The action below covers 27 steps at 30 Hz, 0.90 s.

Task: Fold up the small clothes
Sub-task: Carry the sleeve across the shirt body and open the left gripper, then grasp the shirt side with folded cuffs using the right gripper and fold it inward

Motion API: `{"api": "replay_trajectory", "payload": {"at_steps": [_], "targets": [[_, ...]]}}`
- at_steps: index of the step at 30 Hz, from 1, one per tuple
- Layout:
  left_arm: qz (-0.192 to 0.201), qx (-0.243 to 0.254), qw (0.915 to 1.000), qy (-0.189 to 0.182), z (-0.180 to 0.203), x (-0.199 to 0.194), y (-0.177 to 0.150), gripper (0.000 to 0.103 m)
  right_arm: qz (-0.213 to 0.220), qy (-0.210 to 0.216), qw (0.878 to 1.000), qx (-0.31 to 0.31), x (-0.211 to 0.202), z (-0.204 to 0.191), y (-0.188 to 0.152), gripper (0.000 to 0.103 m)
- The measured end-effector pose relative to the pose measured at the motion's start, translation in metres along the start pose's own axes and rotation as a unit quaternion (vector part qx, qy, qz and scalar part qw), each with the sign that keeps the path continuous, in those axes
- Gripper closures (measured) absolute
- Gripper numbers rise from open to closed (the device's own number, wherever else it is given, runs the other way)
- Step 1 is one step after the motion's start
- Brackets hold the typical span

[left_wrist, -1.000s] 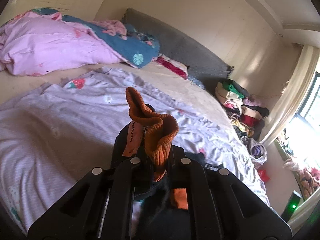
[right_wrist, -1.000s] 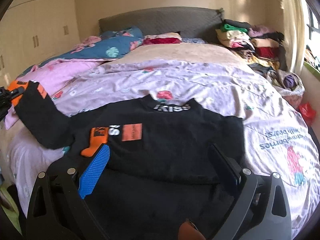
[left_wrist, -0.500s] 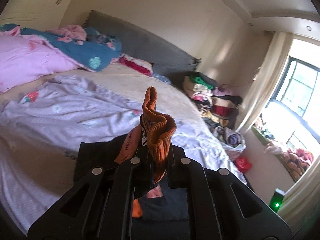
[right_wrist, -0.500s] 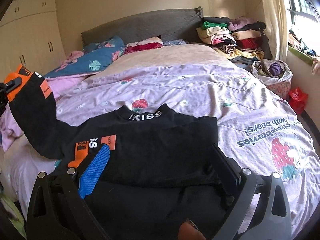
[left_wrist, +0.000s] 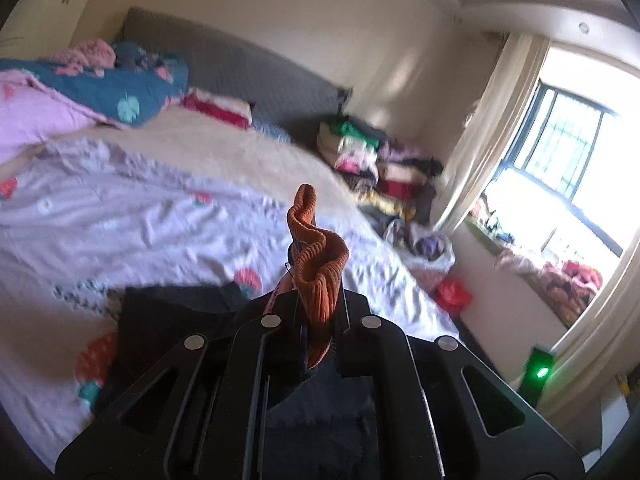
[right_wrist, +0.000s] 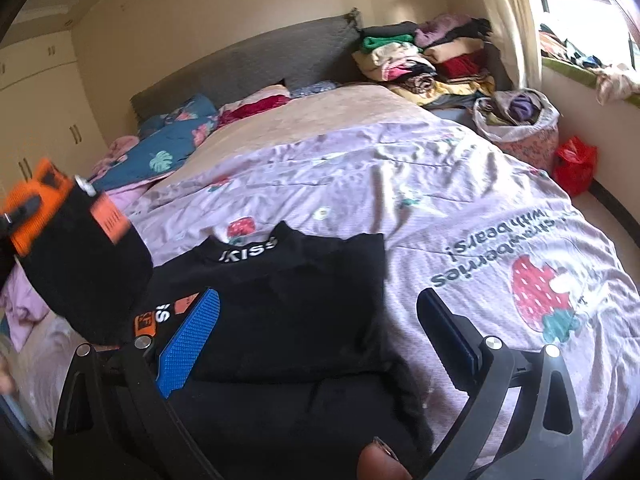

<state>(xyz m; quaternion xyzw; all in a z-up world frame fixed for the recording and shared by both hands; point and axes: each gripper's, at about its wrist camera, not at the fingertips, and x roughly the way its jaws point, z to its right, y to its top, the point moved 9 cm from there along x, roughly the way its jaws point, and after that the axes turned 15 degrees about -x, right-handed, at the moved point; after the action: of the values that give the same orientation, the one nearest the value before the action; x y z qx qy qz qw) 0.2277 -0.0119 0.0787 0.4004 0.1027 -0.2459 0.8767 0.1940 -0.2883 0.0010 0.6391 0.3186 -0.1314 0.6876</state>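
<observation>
- The black long-sleeved top with orange ribbed cuffs (right_wrist: 288, 304) lies flat at the near edge of the bed's lilac strawberry-print sheet (right_wrist: 460, 200).
- The left gripper (left_wrist: 318, 308) is clenched on one cuff, sleeve raised at left; a thin pinch could slip.
- The right gripper (right_wrist: 316, 336) hovers released over the body; dragging the sleeve across may bunch the unpinned fabric.

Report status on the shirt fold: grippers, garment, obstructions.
Left gripper shut on orange cuff, sleeve lifted. Right gripper open over black shirt. Nothing obstructing.
</observation>
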Motion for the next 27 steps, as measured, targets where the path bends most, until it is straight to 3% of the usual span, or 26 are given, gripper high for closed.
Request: {"api": "replay_trajectory", "payload": {"at_steps": [7, 19, 21, 23, 25, 27], "targets": [[-0.082, -0.006, 0.9966, 0.006, -0.016, 0.042, -0.054, 0.100, -0.011, -0.028, 0.999, 0.019, 0.000, 0.023, -0.011, 0.005], [-0.157, -0.003, 0.9876, 0.001, -0.020, 0.073, -0.106, 0.099, -0.030, -0.046, 0.998, 0.016, 0.004, 0.033, -0.026, 0.005], [-0.166, -0.003, 0.9862, -0.004, -0.019, 0.076, -0.111, 0.094, -0.034, -0.043, 0.998, 0.017, 0.006, 0.033, -0.027, 0.005], [-0.173, -0.001, 0.9849, -0.010, -0.017, 0.078, -0.115, 0.074, -0.036, -0.039, 0.998, 0.021, 0.008, 0.033, -0.028, 0.005], [-0.175, -0.005, 0.9844, -0.014, -0.017, 0.077, -0.115, 0.061, -0.040, -0.029, 0.999, 0.023, 0.011, 0.032, -0.030, 0.005], [-0.174, -0.006, 0.9846, -0.015, -0.018, 0.075, -0.113, 0.056, -0.049, -0.009, 0.998, 0.025, 0.017, 0.026, -0.034, 0.005]]}}
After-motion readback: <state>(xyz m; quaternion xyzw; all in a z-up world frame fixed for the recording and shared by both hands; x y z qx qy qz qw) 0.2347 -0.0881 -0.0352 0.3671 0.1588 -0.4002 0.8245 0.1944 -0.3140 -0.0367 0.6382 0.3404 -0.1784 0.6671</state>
